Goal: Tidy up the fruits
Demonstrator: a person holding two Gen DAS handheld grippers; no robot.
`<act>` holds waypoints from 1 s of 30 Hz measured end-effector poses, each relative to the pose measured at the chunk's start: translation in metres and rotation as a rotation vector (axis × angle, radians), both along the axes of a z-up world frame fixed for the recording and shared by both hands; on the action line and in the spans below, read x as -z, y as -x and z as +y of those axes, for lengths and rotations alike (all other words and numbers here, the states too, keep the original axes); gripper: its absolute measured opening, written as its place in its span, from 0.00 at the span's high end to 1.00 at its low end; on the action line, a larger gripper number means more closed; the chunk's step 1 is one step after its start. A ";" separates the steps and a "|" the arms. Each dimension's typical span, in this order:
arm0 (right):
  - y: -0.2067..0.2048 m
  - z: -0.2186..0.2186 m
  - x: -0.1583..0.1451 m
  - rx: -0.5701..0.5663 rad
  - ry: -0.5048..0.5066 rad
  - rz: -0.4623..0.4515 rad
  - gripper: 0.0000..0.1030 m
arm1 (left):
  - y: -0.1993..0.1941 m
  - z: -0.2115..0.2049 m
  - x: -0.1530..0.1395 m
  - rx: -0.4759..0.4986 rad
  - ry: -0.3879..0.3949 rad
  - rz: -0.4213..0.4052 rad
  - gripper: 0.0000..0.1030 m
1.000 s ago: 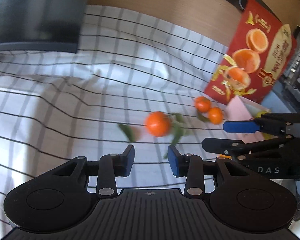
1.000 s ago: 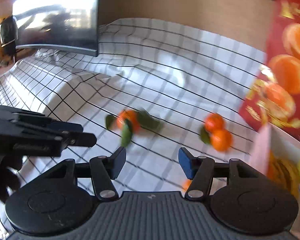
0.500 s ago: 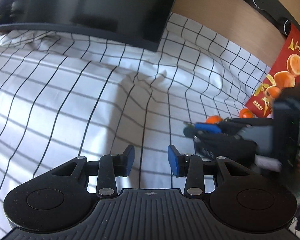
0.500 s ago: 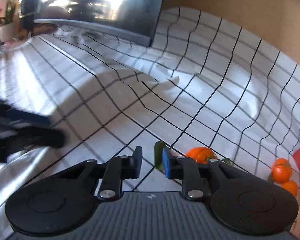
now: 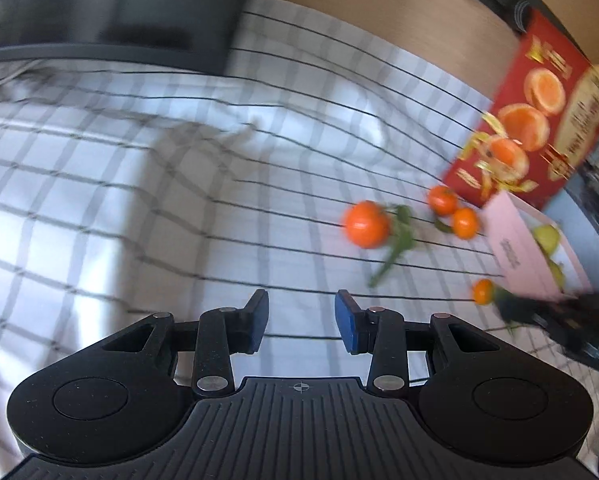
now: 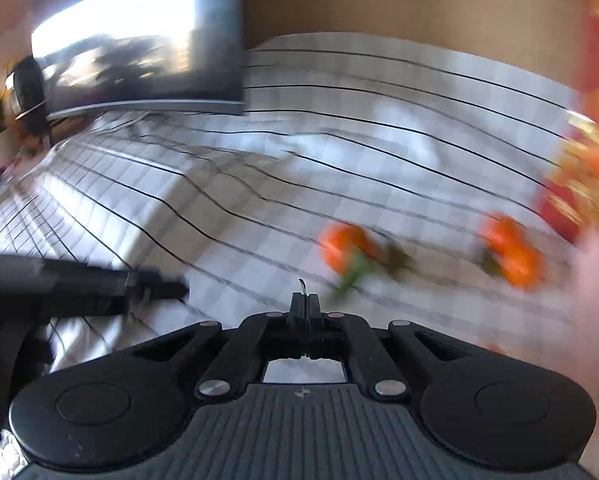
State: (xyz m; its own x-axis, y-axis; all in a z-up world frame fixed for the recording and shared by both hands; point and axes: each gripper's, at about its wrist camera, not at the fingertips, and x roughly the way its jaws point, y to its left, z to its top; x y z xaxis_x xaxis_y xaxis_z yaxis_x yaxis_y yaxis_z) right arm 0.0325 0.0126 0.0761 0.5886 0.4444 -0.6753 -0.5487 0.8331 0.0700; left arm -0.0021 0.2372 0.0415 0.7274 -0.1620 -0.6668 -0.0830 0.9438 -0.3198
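A mandarin with green leaves (image 5: 366,224) lies on the checked cloth, with two smaller mandarins (image 5: 453,211) beyond it by the pink box (image 5: 527,248) that holds yellow-green fruit. A small mandarin (image 5: 482,291) lies near the box front. My left gripper (image 5: 299,322) is open and empty, short of the fruit. My right gripper (image 6: 305,300) is shut on a thin green leaf sliver (image 6: 302,285); the leafy mandarin (image 6: 345,246) and the pair (image 6: 513,252) lie blurred ahead of it. The right gripper shows dark at the left view's right edge (image 5: 567,320).
A red mandarin carton (image 5: 535,136) stands at the back right against a wooden wall. A dark monitor (image 5: 111,12) stands at the back left on the wrinkled cloth (image 5: 179,184). The left gripper appears at the left of the right wrist view (image 6: 79,288).
The right gripper has closed fully, with a leaf sliver between its pads, and has pulled back from the leafy mandarin. Both views have swung right and are blurred.
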 end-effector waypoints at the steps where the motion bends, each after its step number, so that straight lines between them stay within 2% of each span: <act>1: 0.007 -0.022 0.000 0.059 0.006 0.004 1.00 | -0.005 -0.007 0.001 0.027 0.001 -0.002 0.60; 5: 0.038 -0.121 0.006 0.359 0.085 0.010 1.00 | -0.027 -0.041 0.010 0.126 -0.003 0.011 0.60; 10: 0.068 -0.236 0.017 0.767 0.273 -0.081 1.00 | -0.035 -0.081 0.007 0.227 -0.002 -0.008 0.61; 14: 0.065 -0.295 0.028 0.949 0.431 -0.158 0.99 | -0.041 -0.105 0.008 0.263 -0.015 0.009 0.61; 16: 0.061 -0.313 0.035 0.951 0.406 -0.156 0.95 | -0.039 -0.116 0.005 0.286 -0.034 0.004 0.61; 18: 0.055 -0.321 0.045 0.947 0.413 -0.120 0.84 | -0.037 -0.123 0.002 0.311 -0.054 -0.007 0.61; 20: 0.059 -0.317 0.050 0.922 0.414 -0.120 0.68 | -0.035 -0.129 0.000 0.334 -0.074 -0.019 0.61; 21: 0.060 -0.312 0.051 0.911 0.410 -0.117 0.65 | -0.035 -0.132 0.000 0.345 -0.082 -0.022 0.60; 25: 0.063 -0.295 0.053 0.878 0.311 -0.058 0.64 | -0.038 -0.149 -0.002 0.397 -0.133 -0.042 0.60; 30: 0.061 -0.252 0.047 0.751 0.221 -0.027 0.62 | -0.052 -0.179 -0.004 0.464 -0.211 -0.072 0.60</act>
